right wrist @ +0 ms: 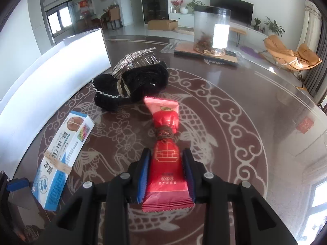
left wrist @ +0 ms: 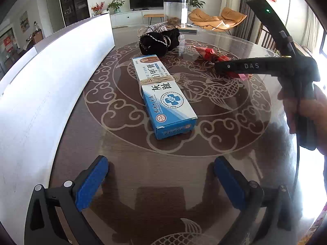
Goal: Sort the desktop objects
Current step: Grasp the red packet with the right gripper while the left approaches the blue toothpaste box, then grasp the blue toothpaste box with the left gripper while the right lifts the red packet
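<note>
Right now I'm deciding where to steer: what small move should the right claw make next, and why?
Probably lift straight up. The right claw has its pads against both sides of the red packet, which lies on the table. The white box looks like the sorting bin, so raise it clear first.

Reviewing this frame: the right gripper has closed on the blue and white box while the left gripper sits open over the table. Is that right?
Not quite. The right gripper has closed on the red packet, not the blue and white box, which lies untouched to its left; the right wrist view shows this. The left gripper does sit open over the table.
</note>
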Action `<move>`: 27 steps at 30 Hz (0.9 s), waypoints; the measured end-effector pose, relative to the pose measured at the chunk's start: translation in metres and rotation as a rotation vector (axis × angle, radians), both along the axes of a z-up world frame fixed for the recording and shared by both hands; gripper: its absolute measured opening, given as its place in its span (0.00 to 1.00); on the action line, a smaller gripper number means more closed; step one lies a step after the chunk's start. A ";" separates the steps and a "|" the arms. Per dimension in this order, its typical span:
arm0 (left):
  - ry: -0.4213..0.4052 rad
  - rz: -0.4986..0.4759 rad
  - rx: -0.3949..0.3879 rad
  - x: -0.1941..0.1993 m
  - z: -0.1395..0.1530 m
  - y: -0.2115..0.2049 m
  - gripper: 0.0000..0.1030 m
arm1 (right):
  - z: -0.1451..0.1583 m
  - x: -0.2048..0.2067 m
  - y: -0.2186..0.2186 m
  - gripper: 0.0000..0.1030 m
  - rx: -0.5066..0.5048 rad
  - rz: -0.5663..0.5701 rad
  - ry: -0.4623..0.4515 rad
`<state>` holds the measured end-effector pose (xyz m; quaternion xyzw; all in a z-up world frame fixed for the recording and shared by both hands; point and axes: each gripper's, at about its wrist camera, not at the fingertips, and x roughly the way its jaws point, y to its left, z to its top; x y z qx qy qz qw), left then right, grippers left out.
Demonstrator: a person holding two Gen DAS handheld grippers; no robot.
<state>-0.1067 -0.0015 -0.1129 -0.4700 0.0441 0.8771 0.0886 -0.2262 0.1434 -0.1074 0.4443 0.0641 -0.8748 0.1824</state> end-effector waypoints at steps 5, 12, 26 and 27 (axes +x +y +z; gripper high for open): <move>-0.001 0.000 0.001 0.000 0.000 0.000 1.00 | 0.001 0.076 0.034 0.32 0.056 0.012 0.023; -0.072 -0.019 0.065 -0.010 0.006 -0.005 1.00 | 0.000 0.130 0.062 0.64 0.046 -0.039 0.003; -0.072 0.021 -0.019 -0.109 0.003 0.029 0.85 | -0.004 0.131 0.064 0.86 0.053 -0.117 0.016; -0.041 0.008 -0.014 -0.105 0.006 0.029 0.76 | -0.005 0.131 0.064 0.86 0.053 -0.118 0.016</move>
